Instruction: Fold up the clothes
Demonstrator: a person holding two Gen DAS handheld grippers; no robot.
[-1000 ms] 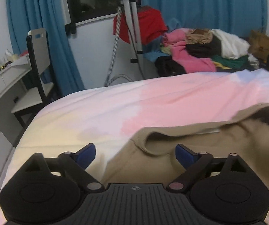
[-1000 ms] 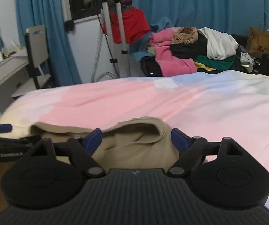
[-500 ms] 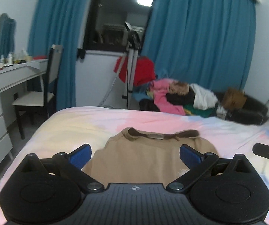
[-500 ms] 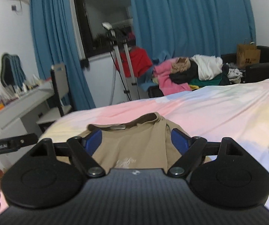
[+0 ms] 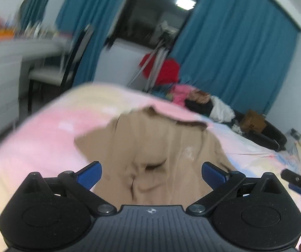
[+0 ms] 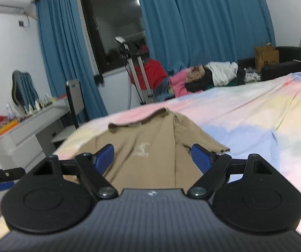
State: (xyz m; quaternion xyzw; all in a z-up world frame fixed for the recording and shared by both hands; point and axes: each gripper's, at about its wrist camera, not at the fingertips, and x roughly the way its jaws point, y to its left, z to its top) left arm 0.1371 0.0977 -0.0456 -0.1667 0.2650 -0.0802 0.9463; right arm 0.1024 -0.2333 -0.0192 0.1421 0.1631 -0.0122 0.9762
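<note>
Both grippers pulled back, creased tan shirt (image 6: 150, 145)

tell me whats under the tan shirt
The tan shirt lies spread on the pastel bedsheet, collar toward the far edge. Only sheet shows around it; whatever lies beneath the fabric itself is covered.

Bare bedsheet (image 6: 255, 126) lies open right of the tan shirt (image 6: 150, 145); clothes pile (image 6: 209, 77) crowds the far edge
</note>
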